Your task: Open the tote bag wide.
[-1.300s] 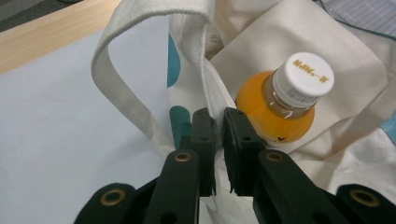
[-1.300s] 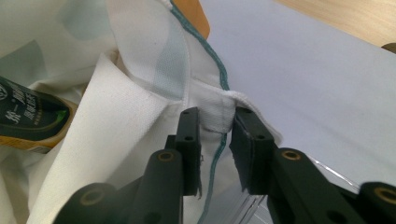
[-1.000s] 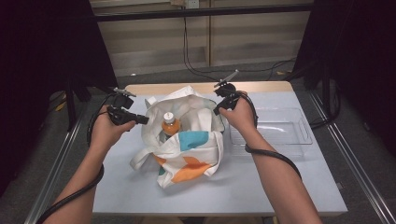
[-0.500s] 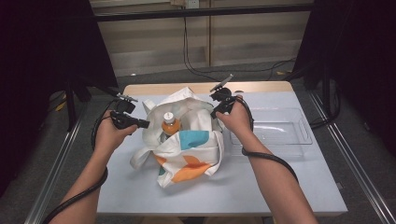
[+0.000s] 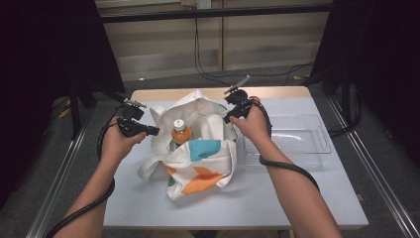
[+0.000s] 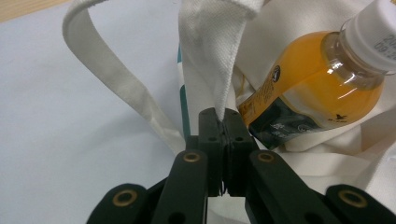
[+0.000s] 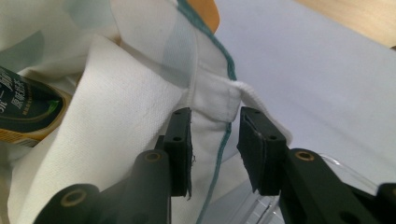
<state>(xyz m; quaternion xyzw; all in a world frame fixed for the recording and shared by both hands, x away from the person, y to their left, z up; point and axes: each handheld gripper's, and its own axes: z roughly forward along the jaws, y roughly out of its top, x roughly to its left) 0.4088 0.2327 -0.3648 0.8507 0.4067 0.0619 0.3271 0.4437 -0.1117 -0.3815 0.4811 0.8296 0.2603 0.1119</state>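
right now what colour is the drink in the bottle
Orange, clearest in the left gripper view: bottle.

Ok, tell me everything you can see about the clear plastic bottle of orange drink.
The clear plastic bottle of orange drink stands roughly upright inside the open white cloth tote bag, its neck poking out. It has a white cap and a dark label with yellow trim. Bag fabric surrounds it. The left gripper pinches the bag's cloth just beside it, without touching it.

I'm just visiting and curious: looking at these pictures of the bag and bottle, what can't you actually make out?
- Lower part of the bottle: high view, hidden by the folds of the tote bag.
- Anything else inside the bag: hidden by cloth.
- Bottle label text: left gripper view, too small and curved away; right gripper view, cut off by the left edge.
- Right gripper: jaws stand apart around the bag's rim; whether they touch the cloth, unclear.
- Clear tray: near end hidden by the right hand.
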